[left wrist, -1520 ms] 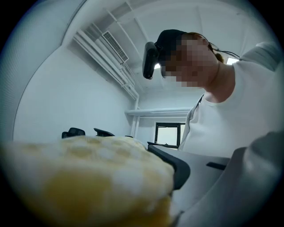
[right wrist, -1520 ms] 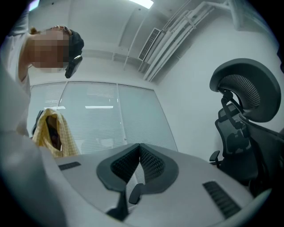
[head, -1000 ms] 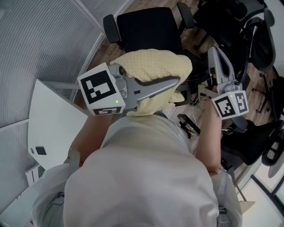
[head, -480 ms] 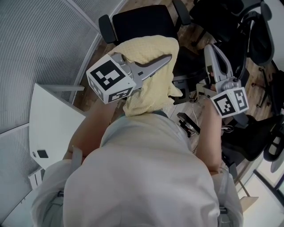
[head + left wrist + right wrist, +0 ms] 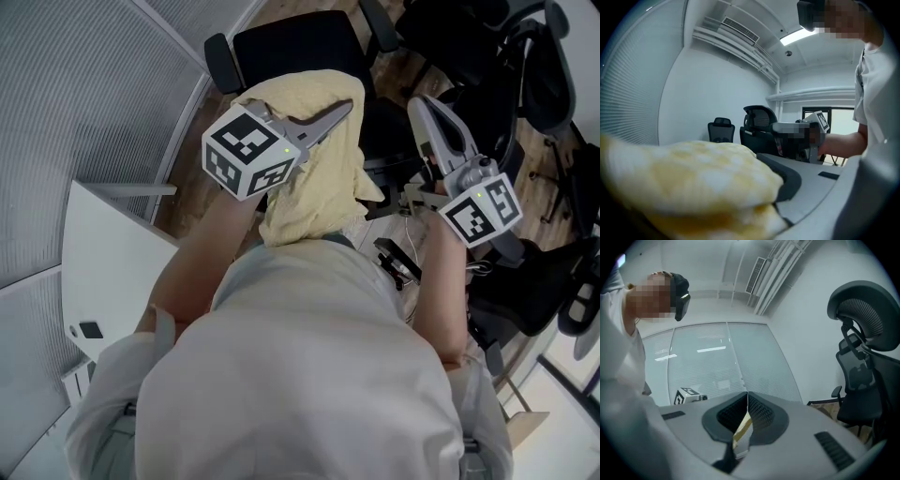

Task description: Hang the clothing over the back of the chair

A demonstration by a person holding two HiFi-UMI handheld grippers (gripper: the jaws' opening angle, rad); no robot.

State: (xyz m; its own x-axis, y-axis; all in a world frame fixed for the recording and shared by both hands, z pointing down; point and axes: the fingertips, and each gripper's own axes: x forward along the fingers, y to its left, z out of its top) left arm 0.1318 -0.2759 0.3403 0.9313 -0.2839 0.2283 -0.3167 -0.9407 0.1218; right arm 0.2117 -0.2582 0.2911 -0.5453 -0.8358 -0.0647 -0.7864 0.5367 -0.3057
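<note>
A pale yellow textured garment (image 5: 314, 178) hangs in a bundle from my left gripper (image 5: 343, 109), which is shut on it. In the left gripper view the yellow garment (image 5: 693, 178) fills the space at the jaws and hides one of them. Just beyond it stands a black office chair (image 5: 291, 47). The cloth covers the chair's near side, and I cannot tell whether it rests on the chair. My right gripper (image 5: 419, 103) is held to the right of the garment. Its jaws are shut (image 5: 747, 395) with nothing between them.
Several more black office chairs (image 5: 525, 66) crowd the right side, one with a mesh headrest (image 5: 862, 310). A white table (image 5: 103, 272) stands at the left beside a ribbed glass wall (image 5: 84, 84). The wearer's white shirt fills the lower head view.
My left gripper has carried the garment up the picture, closer over the black chair, and it now points more toward the chair. The right gripper has shifted slightly left.
</note>
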